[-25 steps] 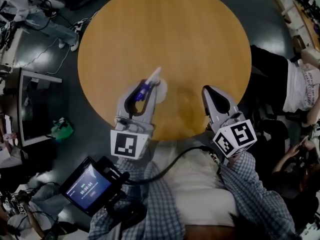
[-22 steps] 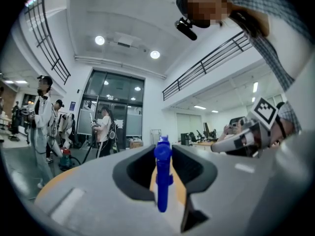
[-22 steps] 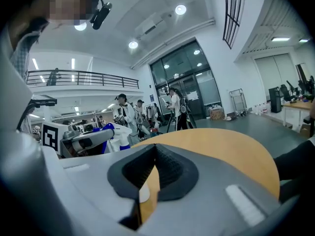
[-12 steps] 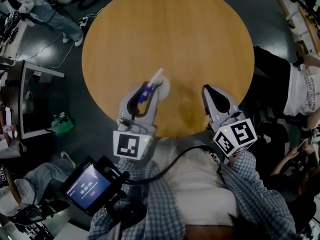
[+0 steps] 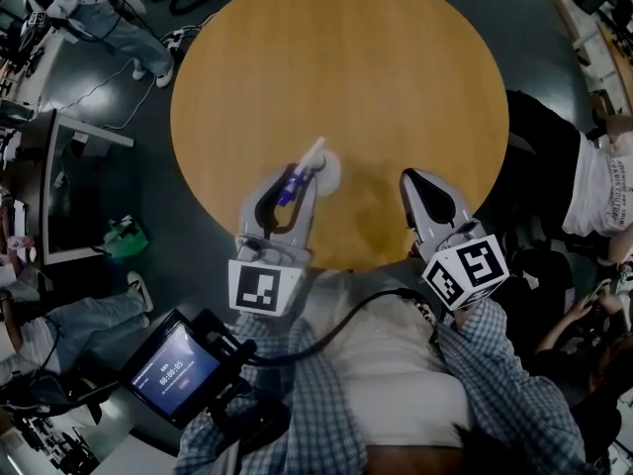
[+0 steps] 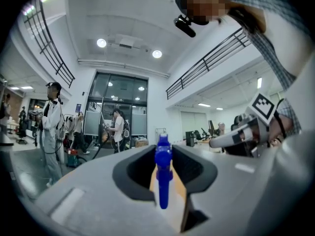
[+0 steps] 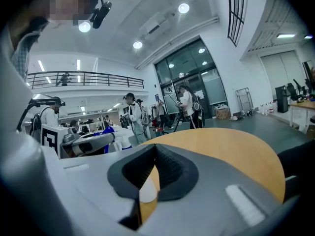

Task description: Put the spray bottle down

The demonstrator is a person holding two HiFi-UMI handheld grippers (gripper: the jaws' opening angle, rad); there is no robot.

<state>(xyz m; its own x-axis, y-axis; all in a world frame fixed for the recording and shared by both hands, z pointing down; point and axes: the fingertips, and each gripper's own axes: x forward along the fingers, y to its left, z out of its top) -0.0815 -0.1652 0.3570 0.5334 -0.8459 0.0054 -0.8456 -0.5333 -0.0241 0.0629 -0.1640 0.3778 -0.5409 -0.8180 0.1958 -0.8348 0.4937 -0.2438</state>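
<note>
Little moved, left fingers (image 5: pixel 251 204) pinching spray bottle (image 5: pixel 291 180) near table (image 5: pixel 396 67) edge, right fingers (image 5: pixel 433 200) together

In the head view my left gripper (image 5: pixel 300 173) covers most of the spray bottle (image 5: pixel 287 186): I see only a blue strip and a pale tip past my jaws. In the left gripper view just its blue head shows, the body lost behind my jaws. The print on the small screen (image 5: pixel 176 369) at my left is too small to read, and the person in white (image 5: pixel 593 181) on the right is cut off by the picture's edge.
</note>
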